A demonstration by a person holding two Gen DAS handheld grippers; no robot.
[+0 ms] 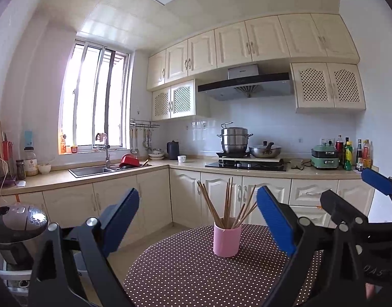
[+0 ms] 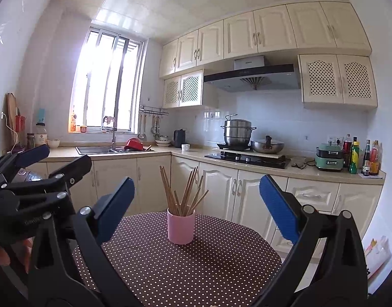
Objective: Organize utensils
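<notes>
A smooth pink cylindrical cup stands upright on a round table covered in a dark brown cloth dotted with small white spots. Thin wooden chopsticks stand bunched in the cup, their tips fanning outward above its rim. The left gripper is released, its flat blue-padded fingers spread wide to either side of the cup, apart from it and holding nothing. The right gripper is likewise released and empty, its blue pads flanking the cup without touching it. Both claws have matte black jointed frames with silver rivets. Behind the cup run cream panelled cabinets under a beige counter. Beyond the cup to the right, a shiny steel steamer pot sits on a black glass hob.
</notes>
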